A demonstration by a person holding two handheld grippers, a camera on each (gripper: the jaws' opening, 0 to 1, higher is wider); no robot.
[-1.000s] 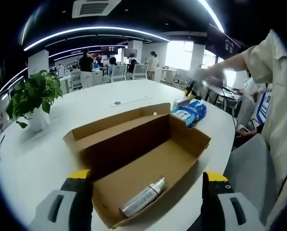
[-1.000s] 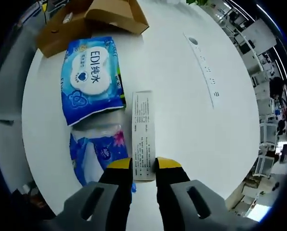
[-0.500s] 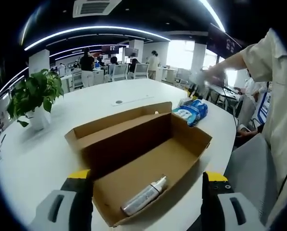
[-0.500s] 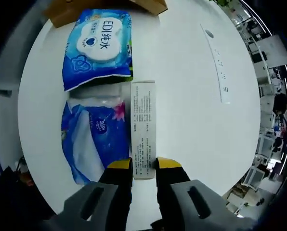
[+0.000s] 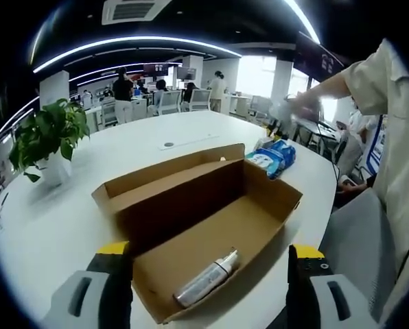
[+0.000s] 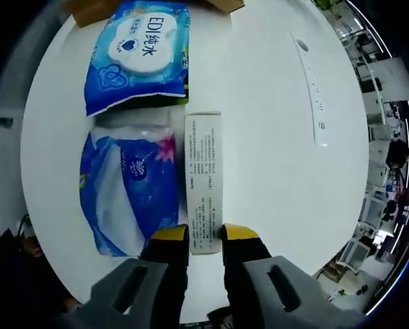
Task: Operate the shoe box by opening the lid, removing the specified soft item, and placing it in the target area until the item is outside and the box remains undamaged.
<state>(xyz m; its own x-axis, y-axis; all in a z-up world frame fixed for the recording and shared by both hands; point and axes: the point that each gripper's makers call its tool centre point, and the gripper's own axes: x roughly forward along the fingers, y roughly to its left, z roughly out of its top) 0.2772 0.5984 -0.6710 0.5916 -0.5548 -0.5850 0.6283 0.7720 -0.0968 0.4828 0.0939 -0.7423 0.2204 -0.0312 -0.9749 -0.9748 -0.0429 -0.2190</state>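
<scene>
Right gripper [image 6: 204, 236] still clamped on white carton [image 6: 203, 179], higher above wipes; left gripper [image 5: 208, 257] spread, unmoved.

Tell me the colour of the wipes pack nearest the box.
Blue with a white label, wipes pack, clearest in right gripper view.

Level over box [image 5: 204, 226]; downward over table [image 6: 273, 123]

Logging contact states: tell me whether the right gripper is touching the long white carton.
Touching. In the right gripper view, the right gripper has its yellow-tipped jaws pressed against both long sides of the white carton, with no gap visible at either jaw.
</scene>
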